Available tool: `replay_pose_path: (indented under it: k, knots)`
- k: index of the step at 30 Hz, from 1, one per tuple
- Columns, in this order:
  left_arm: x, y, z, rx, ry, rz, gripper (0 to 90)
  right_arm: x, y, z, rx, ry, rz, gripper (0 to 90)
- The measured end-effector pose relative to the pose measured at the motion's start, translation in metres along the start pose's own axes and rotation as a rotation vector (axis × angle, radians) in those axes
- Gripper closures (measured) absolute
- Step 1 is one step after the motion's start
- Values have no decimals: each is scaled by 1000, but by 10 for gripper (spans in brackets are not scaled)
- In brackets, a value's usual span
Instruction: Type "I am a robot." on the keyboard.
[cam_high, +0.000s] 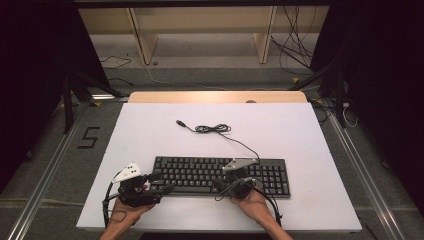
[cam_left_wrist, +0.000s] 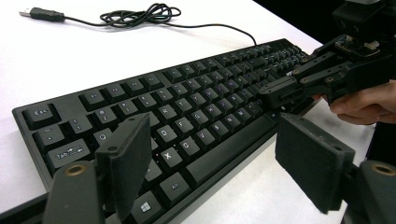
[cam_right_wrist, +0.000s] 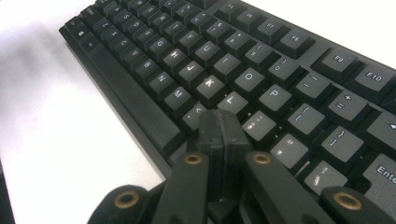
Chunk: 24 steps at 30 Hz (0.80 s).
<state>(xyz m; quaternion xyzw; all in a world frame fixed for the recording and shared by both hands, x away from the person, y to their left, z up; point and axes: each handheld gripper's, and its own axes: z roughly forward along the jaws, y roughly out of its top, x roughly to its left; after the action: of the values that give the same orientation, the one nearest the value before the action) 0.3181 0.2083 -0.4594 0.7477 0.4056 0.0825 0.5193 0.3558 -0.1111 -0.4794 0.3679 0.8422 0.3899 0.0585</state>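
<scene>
Hovering low over the flat black plastic keyboard (cam_high: 220, 175) at lower centre of the high view, both claws sit at its near edge on the white counter (cam_high: 150, 130). Right claw (cam_right_wrist: 219, 128) is clenched tight, its tip down on the keys just below the L. Left claw (cam_left_wrist: 210, 158) is released, jaws wide over the keyboard's bottom-left corner. A thin black USB cable (cam_high: 212, 129) lies coiled just above the keyboard.
</scene>
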Motion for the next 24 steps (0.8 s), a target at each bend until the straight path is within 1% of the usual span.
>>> replay_pose_path:
  k: [7,10,16,19,24]
  knots:
    - [0,0,0,-2,-1,-2,266,0,0,0,-1,1,7,900]
    - [0,0,0,-1,-1,0,265,0,0,-2,-10,4,12,900]
    - [0,0,0,-5,-1,-2,265,-2,2,-8,-47,19,34,889]
    - [0,0,0,-5,0,-1,265,-3,3,-11,-60,23,32,878]
    - [0,0,0,-10,-2,-4,265,-5,5,-18,-86,30,46,840]
